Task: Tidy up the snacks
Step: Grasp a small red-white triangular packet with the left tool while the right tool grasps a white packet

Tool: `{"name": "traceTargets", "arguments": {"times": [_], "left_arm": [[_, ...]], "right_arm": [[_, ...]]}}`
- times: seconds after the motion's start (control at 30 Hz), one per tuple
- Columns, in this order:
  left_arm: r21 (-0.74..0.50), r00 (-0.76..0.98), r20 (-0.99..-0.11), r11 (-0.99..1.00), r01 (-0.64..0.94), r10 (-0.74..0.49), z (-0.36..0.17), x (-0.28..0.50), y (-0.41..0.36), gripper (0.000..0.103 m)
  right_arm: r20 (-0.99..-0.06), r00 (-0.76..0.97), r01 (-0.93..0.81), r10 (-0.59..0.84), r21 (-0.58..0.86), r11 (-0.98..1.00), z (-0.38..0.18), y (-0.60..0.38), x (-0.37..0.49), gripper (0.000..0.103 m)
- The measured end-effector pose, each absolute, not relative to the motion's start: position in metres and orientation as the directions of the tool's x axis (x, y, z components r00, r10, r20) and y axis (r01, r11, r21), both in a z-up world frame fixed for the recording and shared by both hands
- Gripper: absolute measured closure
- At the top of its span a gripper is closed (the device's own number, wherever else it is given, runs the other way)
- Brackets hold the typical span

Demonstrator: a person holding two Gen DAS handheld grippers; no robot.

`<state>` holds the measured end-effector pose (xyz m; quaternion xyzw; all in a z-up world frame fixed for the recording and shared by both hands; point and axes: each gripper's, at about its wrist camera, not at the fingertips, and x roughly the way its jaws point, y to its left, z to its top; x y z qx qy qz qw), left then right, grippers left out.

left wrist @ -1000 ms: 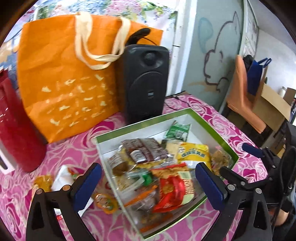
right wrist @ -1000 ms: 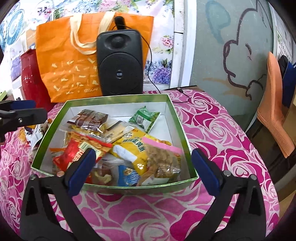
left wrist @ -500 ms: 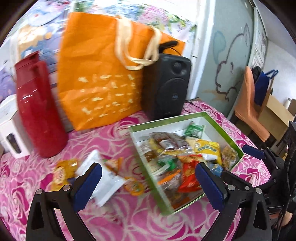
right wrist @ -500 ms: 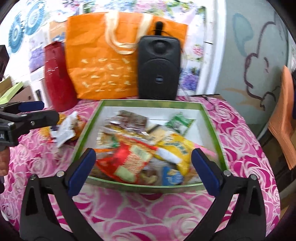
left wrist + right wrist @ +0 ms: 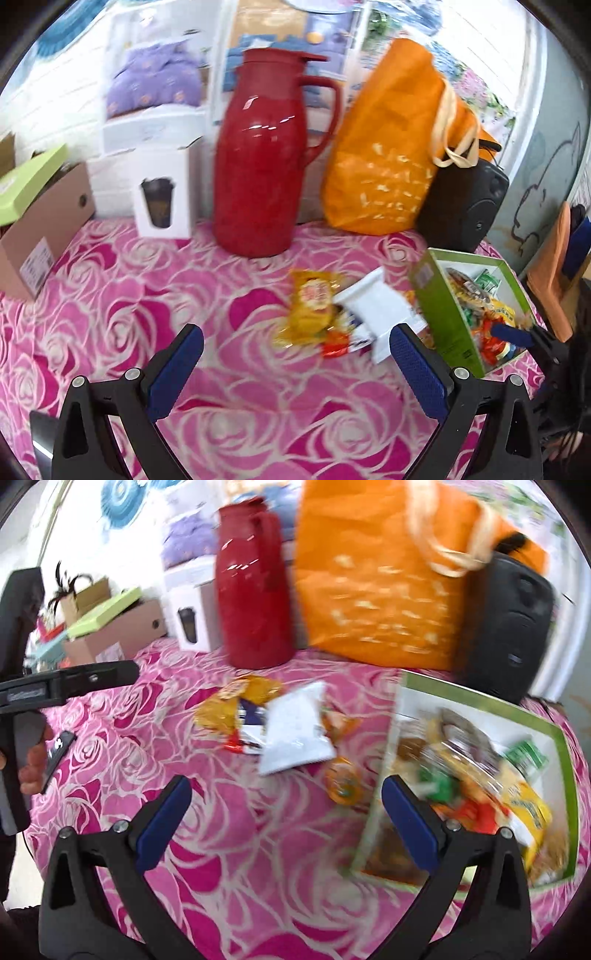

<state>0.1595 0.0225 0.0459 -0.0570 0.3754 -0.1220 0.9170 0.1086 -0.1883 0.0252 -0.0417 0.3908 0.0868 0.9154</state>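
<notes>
A green-rimmed box [image 5: 443, 314] [image 5: 565, 775] filled with several snack packets sits at the right of the pink rose tablecloth. Loose snacks lie left of it: a yellow packet [image 5: 310, 306] [image 5: 236, 701], a white packet [image 5: 373, 306] [image 5: 295, 734] and a small orange packet [image 5: 343, 782]. My left gripper [image 5: 295, 369] is open above bare cloth, just short of the yellow packet, and holds nothing. My right gripper [image 5: 280, 819] is open too, near the white and orange packets. The right gripper's blue fingertip [image 5: 511, 334] shows over the box in the left wrist view.
A red jug [image 5: 266, 158], an orange tote bag [image 5: 391, 147], a black speaker [image 5: 461, 206], a white cup box [image 5: 162, 195] and a cardboard box [image 5: 40, 221] line the back. A hand [image 5: 33, 760] holds the left gripper's handle. An orange chair [image 5: 550, 269] stands at far right.
Both grippers have swung left, away from over the box toward the loose snacks on the cloth. Both stay open and hold nothing.
</notes>
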Motion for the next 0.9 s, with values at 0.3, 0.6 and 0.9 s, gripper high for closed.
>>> {"name": "traceTargets", "arguments": {"times": [0.3,0.6,0.9], "left_arm": [[-0.195,0.652,-0.697,0.954,0.229,-0.298,0.026,0.154,0.036,0.001],[-0.231,0.589,-0.707,0.916,0.329,-0.39,0.018,0.163,0.016,0.009],[-0.281,0.496,-0.728,0.866,0.414,-0.473,-0.007,0.191,-0.039,0.03]], "right_arm": [[-0.791,0.611,-0.182,0.023,-0.113,0.977,-0.004,-0.164,0.174,0.028],[-0.827,0.556,-0.179,-0.085,-0.219,0.959,-0.04,-0.161,0.204,0.049],[-0.755,0.656,-0.132,-0.007,-0.124,0.984,0.003,-0.179,0.148,0.054]]}}
